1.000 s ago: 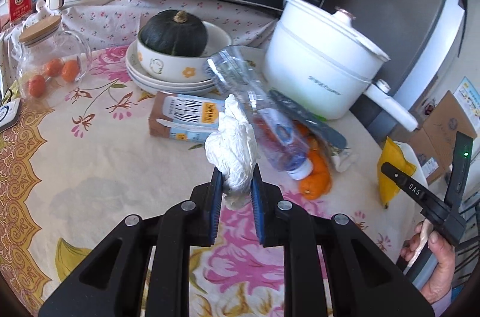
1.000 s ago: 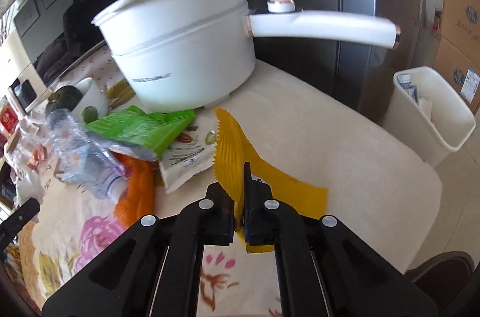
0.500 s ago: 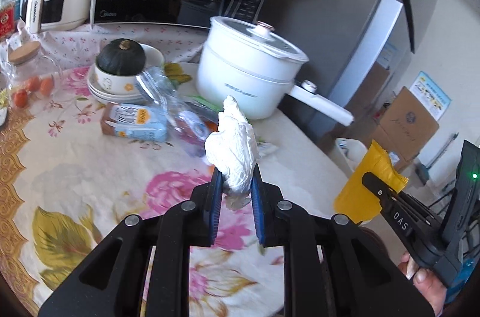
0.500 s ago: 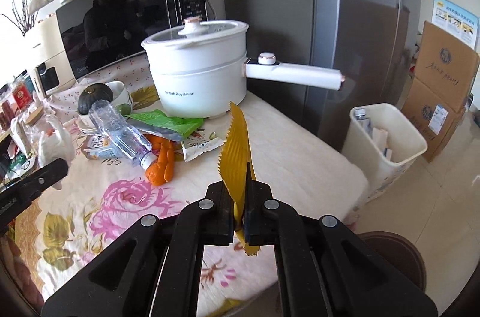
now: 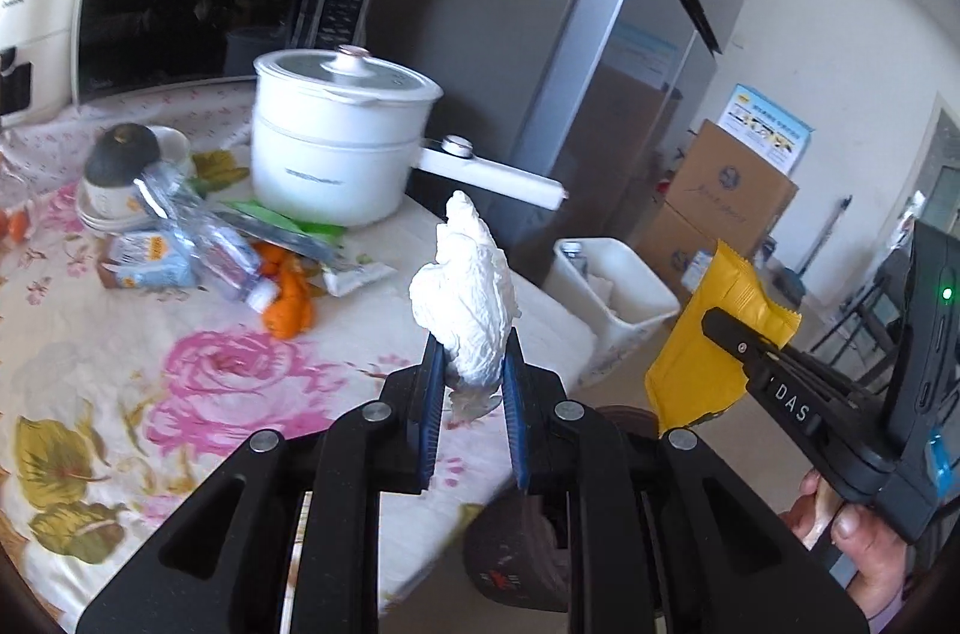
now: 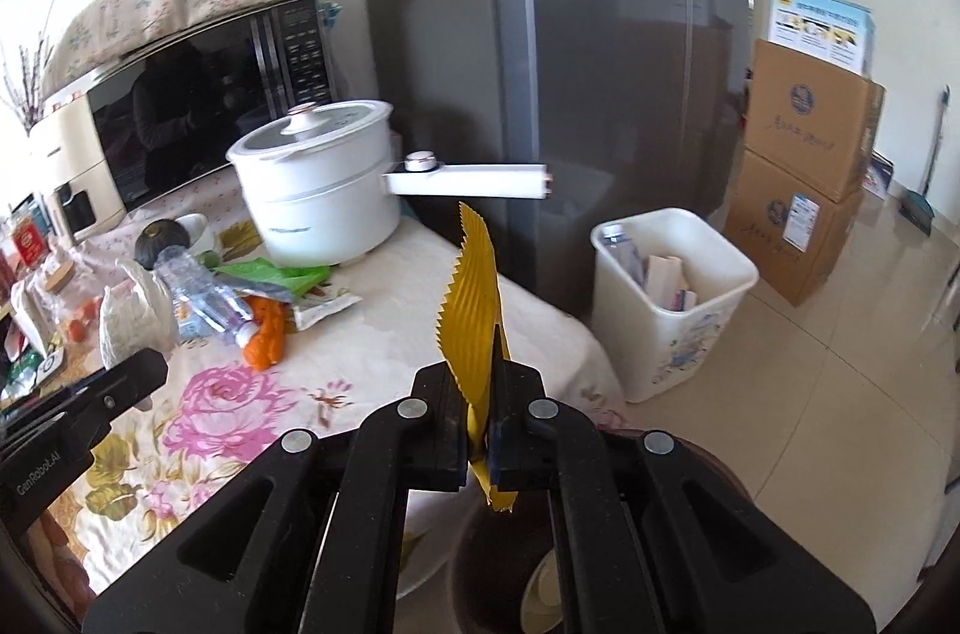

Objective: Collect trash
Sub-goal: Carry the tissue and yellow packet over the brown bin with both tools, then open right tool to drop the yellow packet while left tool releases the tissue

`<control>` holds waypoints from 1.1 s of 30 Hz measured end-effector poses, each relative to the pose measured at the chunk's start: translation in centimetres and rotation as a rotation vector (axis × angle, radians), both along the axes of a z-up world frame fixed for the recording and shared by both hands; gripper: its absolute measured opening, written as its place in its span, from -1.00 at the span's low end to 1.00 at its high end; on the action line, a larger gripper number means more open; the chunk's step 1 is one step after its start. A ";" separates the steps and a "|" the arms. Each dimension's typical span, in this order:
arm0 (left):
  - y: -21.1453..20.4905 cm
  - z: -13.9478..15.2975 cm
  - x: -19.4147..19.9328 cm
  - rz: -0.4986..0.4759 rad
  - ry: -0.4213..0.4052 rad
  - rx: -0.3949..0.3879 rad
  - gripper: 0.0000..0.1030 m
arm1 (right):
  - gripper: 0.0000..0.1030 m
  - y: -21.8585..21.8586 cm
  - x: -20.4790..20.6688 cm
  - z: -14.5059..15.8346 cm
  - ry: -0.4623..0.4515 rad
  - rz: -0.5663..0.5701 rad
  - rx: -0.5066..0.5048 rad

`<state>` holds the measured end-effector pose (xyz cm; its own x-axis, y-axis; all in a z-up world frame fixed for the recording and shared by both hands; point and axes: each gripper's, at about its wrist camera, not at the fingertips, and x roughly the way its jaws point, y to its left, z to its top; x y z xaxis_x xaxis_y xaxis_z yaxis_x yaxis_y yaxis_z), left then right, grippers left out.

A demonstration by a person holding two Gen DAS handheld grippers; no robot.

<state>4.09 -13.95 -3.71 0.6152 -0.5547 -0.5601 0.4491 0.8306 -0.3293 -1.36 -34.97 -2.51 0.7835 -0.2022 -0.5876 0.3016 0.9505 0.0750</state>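
Tissue wad point(image 5: 465, 301) in left gripper point(image 5: 469, 382), yellow wrapper point(image 6: 474, 328) in right gripper point(image 6: 478, 418)

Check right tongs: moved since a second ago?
Yes. The right tongs, shut on the yellow crinkled wrapper, pulled back and up from the white electric pot, toward the white plastic trash bin on the floor.
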 end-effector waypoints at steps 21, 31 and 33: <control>-13.8 -3.2 -2.0 -0.249 0.036 0.033 -0.64 | -0.94 -10.8 -3.5 -2.9 0.099 -0.211 0.017; -17.9 -5.4 -3.1 -0.336 0.062 0.079 -0.64 | -0.53 -13.9 -4.5 -5.4 0.196 -0.296 0.057; -18.3 -5.7 -3.0 -0.347 0.067 0.084 -0.64 | -0.04 -14.4 -4.8 -5.4 0.188 -0.322 0.051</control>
<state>1.11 -32.28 -9.43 0.3584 -0.6746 -0.6453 0.6887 0.6577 -0.3051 -6.18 -49.35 -7.94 0.5618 -0.3875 -0.7309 0.5973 0.8013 0.0343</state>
